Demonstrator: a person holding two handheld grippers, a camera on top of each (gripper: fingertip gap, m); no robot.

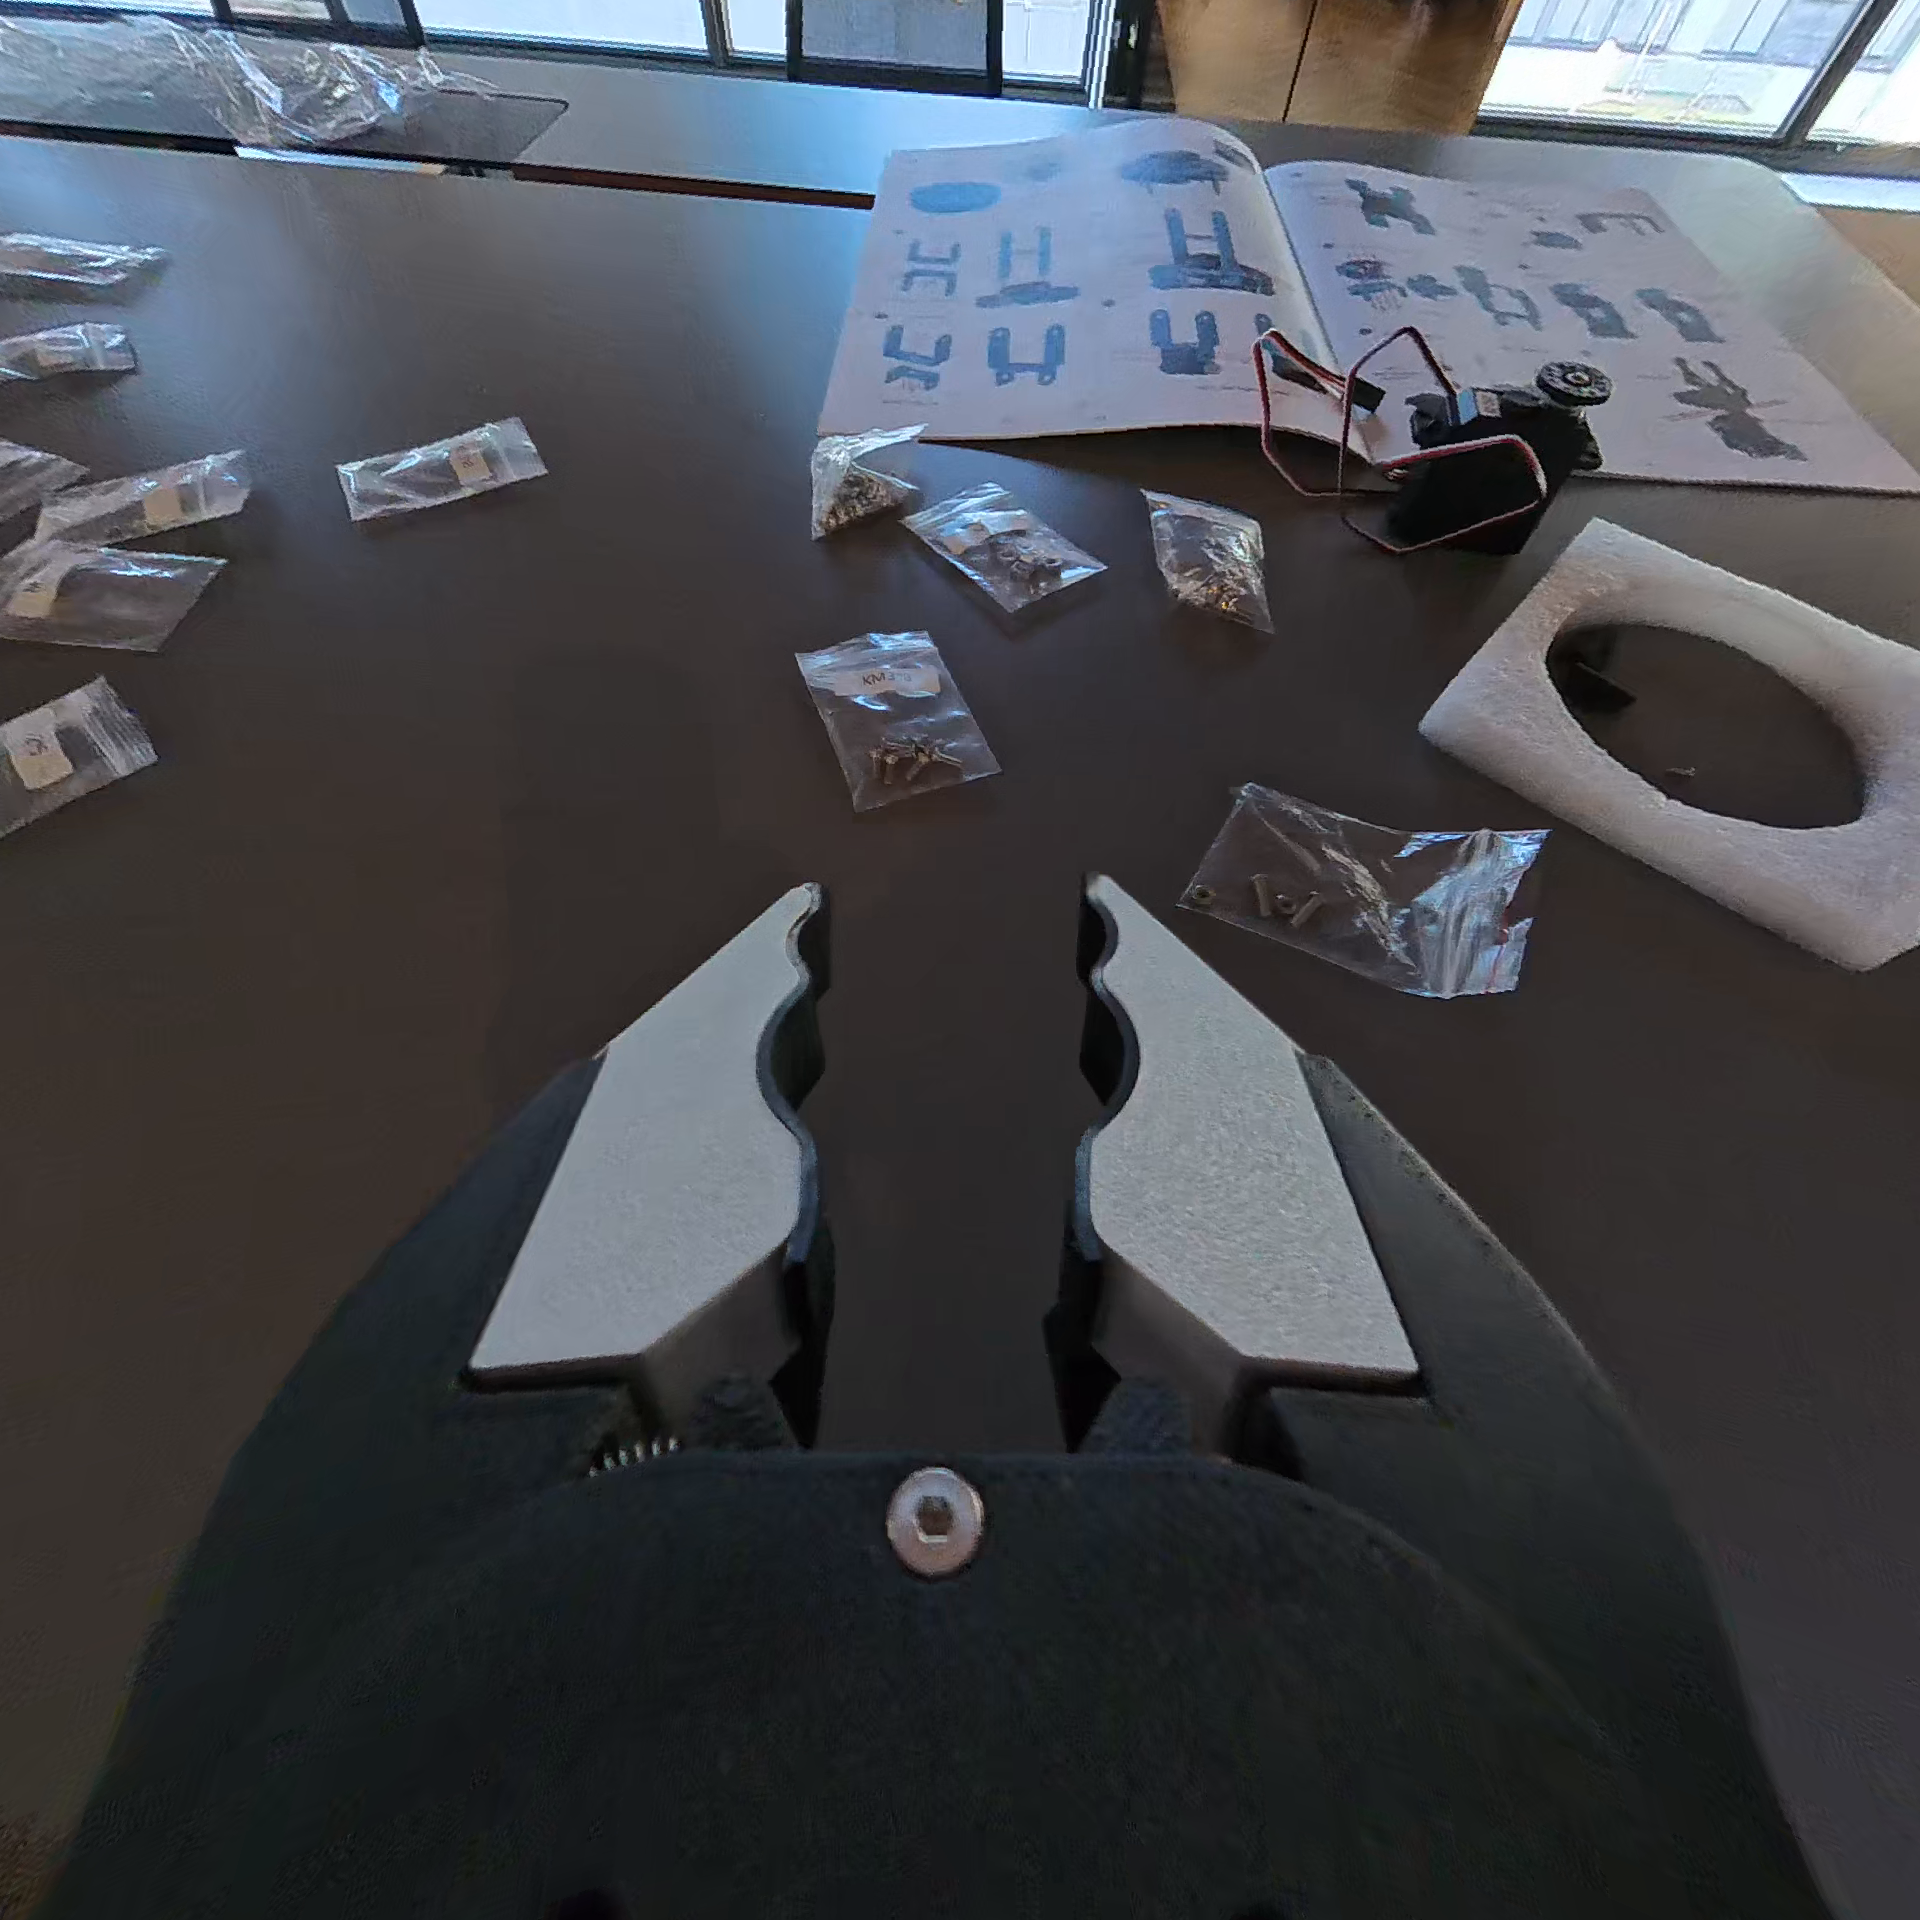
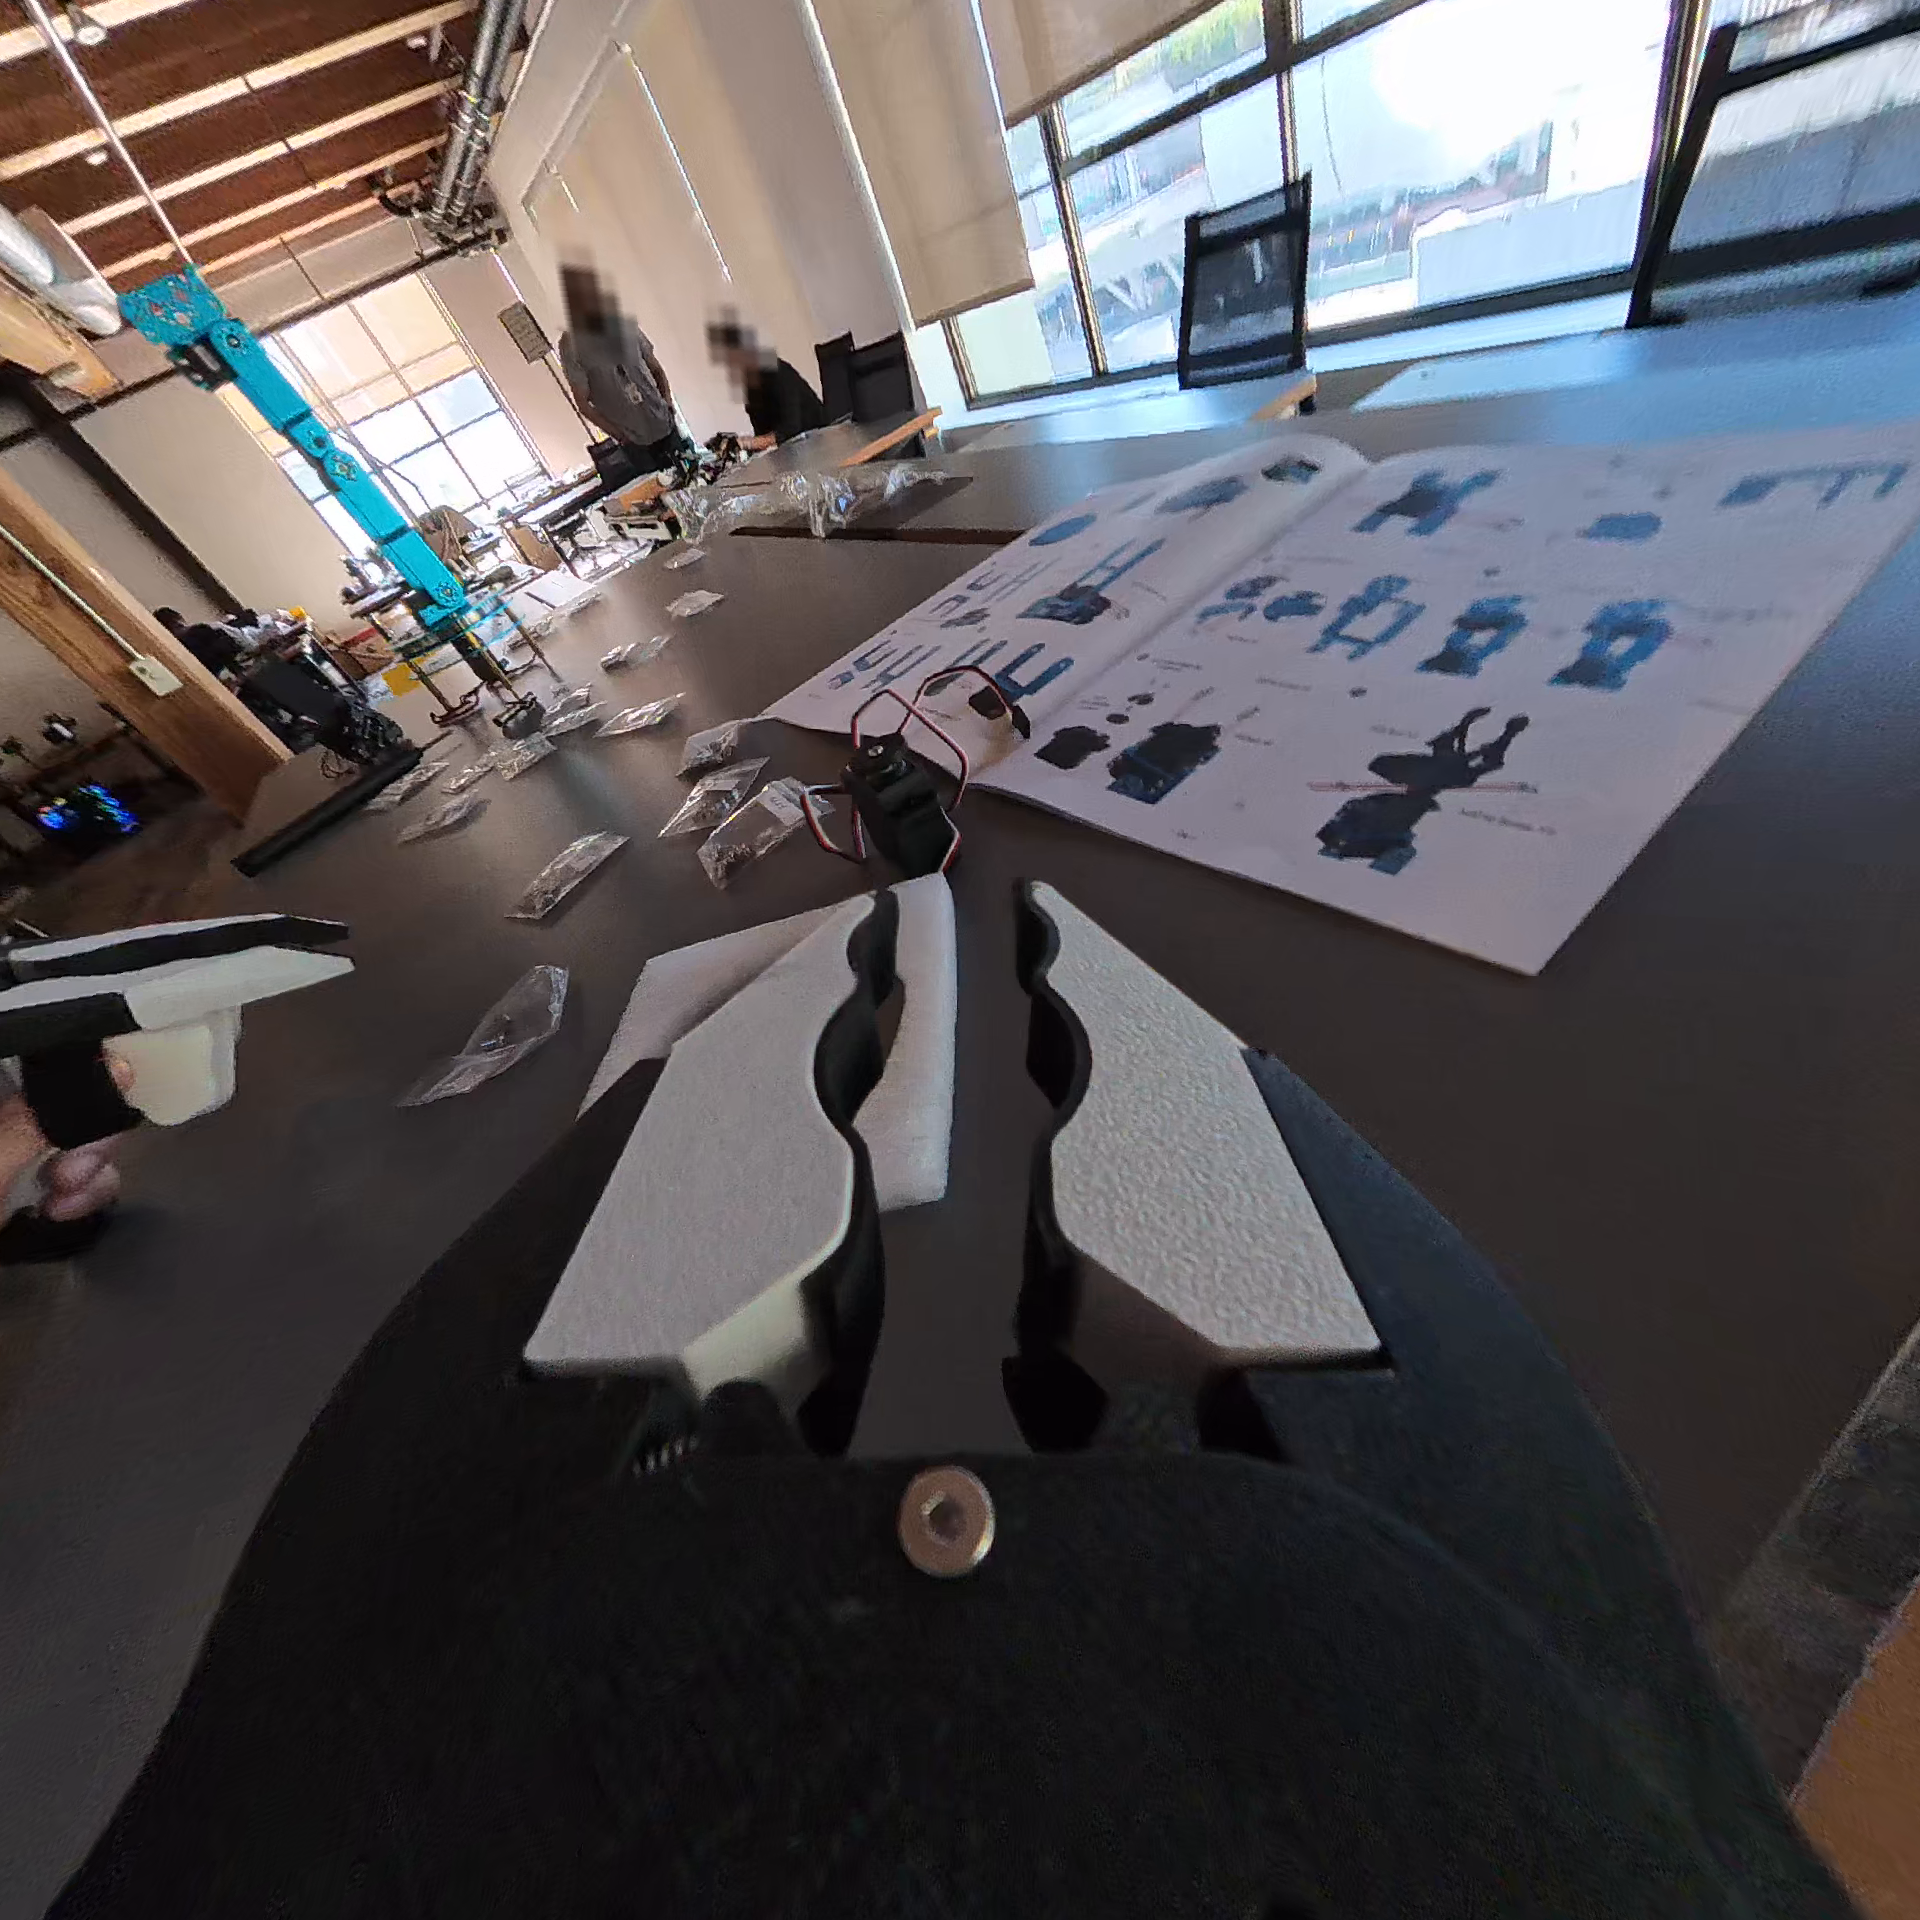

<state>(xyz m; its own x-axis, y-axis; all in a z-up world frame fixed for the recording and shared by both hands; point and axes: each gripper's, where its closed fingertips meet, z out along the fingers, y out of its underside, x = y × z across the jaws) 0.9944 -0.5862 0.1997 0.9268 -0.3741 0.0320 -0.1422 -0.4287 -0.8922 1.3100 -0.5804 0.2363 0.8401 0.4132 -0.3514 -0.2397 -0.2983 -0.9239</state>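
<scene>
Nearest the lens, the left gripper (image 1: 948, 896) hangs over the dark counter (image 1: 520, 935) with its jaws parted and nothing between them; the right gripper (image 2: 956, 894) also stands parted, low over the counter, with one edge of the white foam frame (image 2: 914, 1039) lying between its fingers, though whether a pad touches the foam I cannot tell; largest of the loose things, an open booklet (image 1: 1091, 312) of printed diagrams lies toward the far right corner; the foam frame, with an oval hole, sits near the right edge, well right of the left gripper; a black servo (image 1: 1475, 468) with red-and-white wires rests at the booklet's near edge, just beyond the right gripper's tips; small clear bags of screws (image 1: 896, 717) lie scattered across the middle and left of the counter, one crumpled bag (image 1: 1371, 894) just right of the left gripper's tips.
</scene>
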